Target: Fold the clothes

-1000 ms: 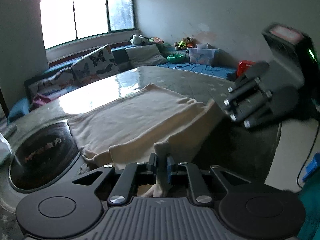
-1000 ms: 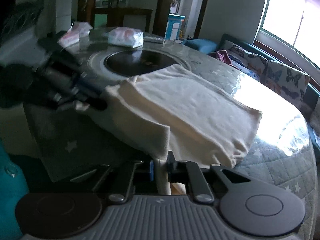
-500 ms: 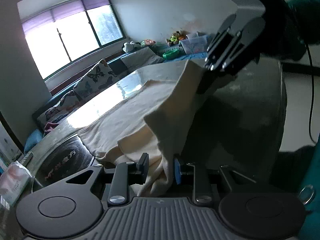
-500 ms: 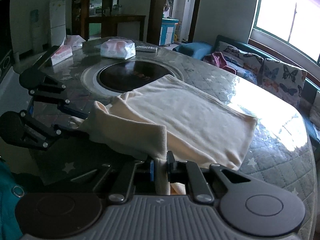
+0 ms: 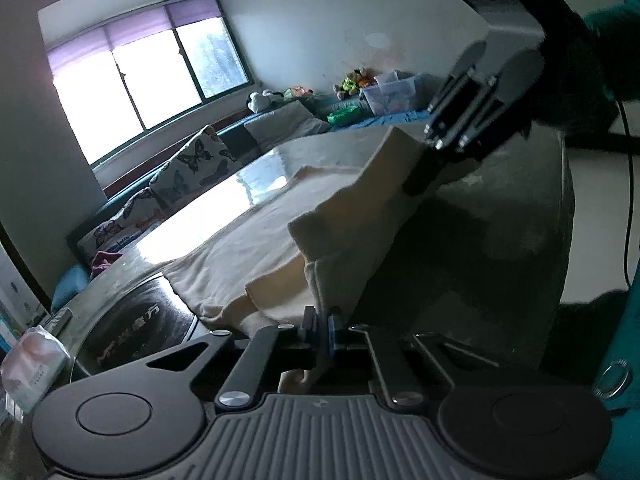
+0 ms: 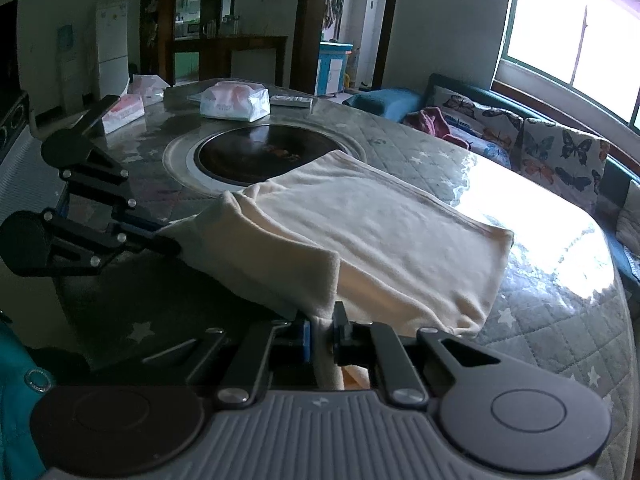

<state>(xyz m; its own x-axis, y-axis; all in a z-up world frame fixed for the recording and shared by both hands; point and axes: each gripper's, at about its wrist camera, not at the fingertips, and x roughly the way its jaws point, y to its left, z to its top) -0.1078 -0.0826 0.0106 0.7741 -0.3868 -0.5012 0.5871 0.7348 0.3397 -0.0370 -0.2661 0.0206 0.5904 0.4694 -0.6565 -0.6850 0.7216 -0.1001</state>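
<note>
Quilted round table carries cream cloth, its near edge raised between left gripper and right gripper, each clenched on one corner.

A home living room: butterfly cushions, window bench, fridge.

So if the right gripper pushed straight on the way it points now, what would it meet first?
Most likely the cream garment itself: the right gripper is shut on its near edge and aims down across the folded cloth spread on the table. Depth is hard to judge.
</note>
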